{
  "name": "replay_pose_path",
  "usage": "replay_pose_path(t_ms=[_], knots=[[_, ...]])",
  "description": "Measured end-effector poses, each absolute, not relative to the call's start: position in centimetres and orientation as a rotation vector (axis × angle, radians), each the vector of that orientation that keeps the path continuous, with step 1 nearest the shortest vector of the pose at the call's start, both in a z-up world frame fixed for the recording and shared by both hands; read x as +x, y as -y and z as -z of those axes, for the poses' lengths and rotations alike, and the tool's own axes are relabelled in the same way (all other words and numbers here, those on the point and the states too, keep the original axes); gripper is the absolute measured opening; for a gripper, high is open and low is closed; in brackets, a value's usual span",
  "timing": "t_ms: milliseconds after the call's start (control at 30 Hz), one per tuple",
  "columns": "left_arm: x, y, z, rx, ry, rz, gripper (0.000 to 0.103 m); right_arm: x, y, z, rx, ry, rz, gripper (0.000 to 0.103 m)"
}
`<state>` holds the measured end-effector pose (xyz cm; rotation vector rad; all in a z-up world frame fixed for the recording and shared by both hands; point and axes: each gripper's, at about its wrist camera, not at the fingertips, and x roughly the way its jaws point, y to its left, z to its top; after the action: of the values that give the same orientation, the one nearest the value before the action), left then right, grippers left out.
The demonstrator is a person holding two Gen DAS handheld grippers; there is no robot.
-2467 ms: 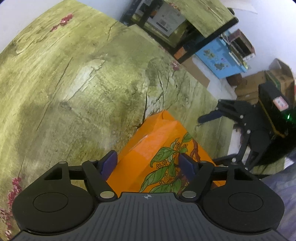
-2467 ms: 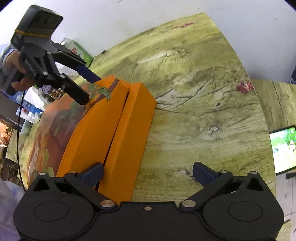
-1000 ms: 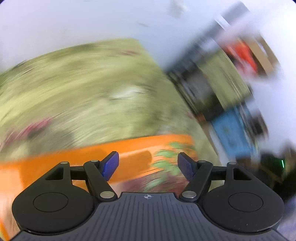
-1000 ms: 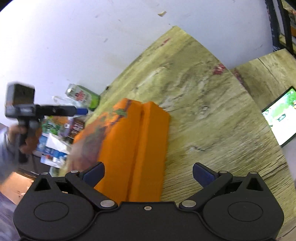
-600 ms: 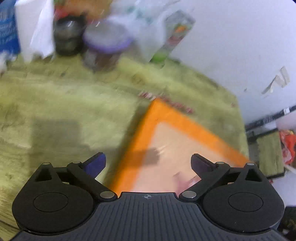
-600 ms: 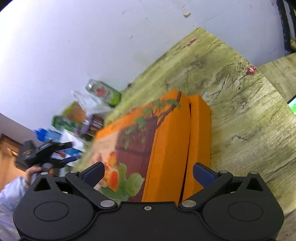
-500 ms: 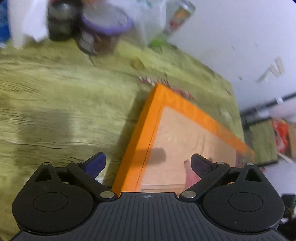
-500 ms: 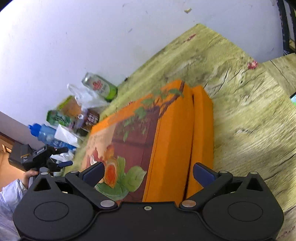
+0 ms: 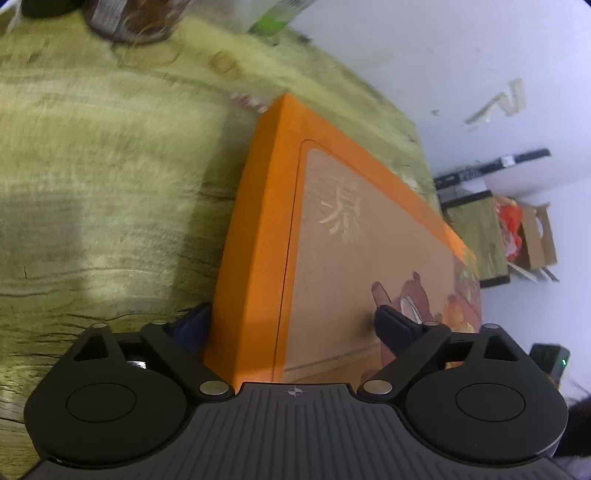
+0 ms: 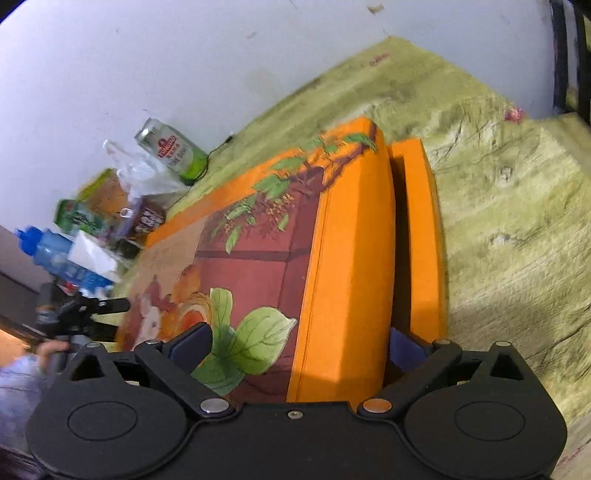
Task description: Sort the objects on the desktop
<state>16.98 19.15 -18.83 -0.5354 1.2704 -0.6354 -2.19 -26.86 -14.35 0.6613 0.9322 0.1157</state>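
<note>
A large flat orange gift box [image 9: 332,229] with a fruit and leaf picture lies on the green wood-grain table [image 9: 92,177]. My left gripper [image 9: 291,328] is open and straddles one box edge: one finger beside the side wall, the other over the lid. In the right wrist view the box lid [image 10: 288,251] sits offset from the orange base [image 10: 421,229]. My right gripper [image 10: 299,347] is open around the opposite lid edge: one finger over the picture, the other in the gap between lid and base. The left gripper [image 10: 88,310] shows far left there.
At the table's far end by the white wall stand a green can [image 10: 173,151], a plastic bag [image 10: 144,177], a dark jar [image 9: 133,18], a blue bottle [image 10: 55,258] and a white tissue [image 10: 92,254]. Cardboard boxes [image 9: 532,236] sit beyond the table.
My left gripper has swung round to the box's other end, opened wider and come down over its edge. My right gripper has moved forward over the lid's near edge.
</note>
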Motion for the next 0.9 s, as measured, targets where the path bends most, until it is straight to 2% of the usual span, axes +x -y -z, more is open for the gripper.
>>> replay_pose_path(t_ms=[100,267,700,900], knots=[[16.5,-19.7,17.3,-0.563,-1.239,0.671,0.087,-2.0,26.4,14.6,0.66,-0.928,-0.094,0.095],[15.8,-19.5,14.4,-0.483,-1.201,0.678,0.087,-2.3,26.6,13.2,0.664,-0.875,-0.109,0.095],[17.3,-16.0,11.5,-0.411,-1.147,0.726,0.087,-1.6,27.7,11.0,0.616,-0.795,-0.066,0.095],[16.3,-15.4,12.3,-0.397,-1.167,0.734,0.087,-3.1,28.1,11.4,0.637,-0.778,-0.027,0.096]])
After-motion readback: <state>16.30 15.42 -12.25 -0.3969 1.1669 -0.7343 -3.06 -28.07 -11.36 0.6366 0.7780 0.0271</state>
